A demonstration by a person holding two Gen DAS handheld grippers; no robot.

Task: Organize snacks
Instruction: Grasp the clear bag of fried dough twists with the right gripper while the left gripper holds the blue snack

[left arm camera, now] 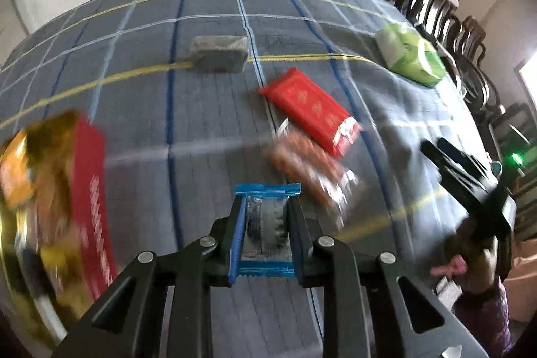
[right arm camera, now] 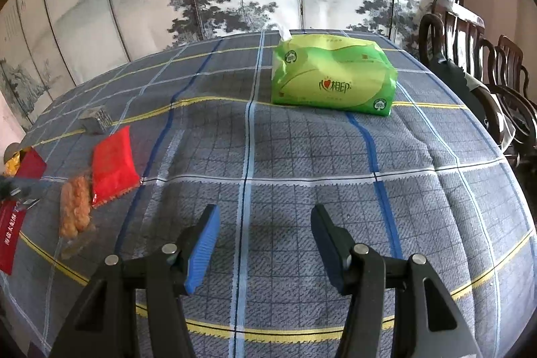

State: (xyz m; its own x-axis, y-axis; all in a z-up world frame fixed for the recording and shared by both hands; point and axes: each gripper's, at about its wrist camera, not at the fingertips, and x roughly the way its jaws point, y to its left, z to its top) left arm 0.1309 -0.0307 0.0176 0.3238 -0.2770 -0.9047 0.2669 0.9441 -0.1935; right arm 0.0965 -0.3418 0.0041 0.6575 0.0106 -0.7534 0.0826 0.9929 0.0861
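Note:
My left gripper (left arm camera: 266, 207) is shut on a blue-wrapped cookie packet (left arm camera: 265, 234) and holds it above the table. A red snack pack (left arm camera: 310, 109) and a clear pack of orange snacks (left arm camera: 308, 170) lie just ahead of it; both also show in the right wrist view, the red pack (right arm camera: 112, 165) and the orange snacks (right arm camera: 75, 210). A gold bin with a red box (left arm camera: 90, 200) in it is at the left. My right gripper (right arm camera: 265, 220) is open and empty above the cloth; it also shows in the left wrist view (left arm camera: 436, 153).
A checked grey-blue cloth (right arm camera: 302, 156) covers the table. A green tissue pack (right arm camera: 332, 78) lies at the back right. A small grey block (left arm camera: 218, 54) sits farther back. Dark wooden chairs (right arm camera: 496, 76) stand along the right edge; a painted screen is behind.

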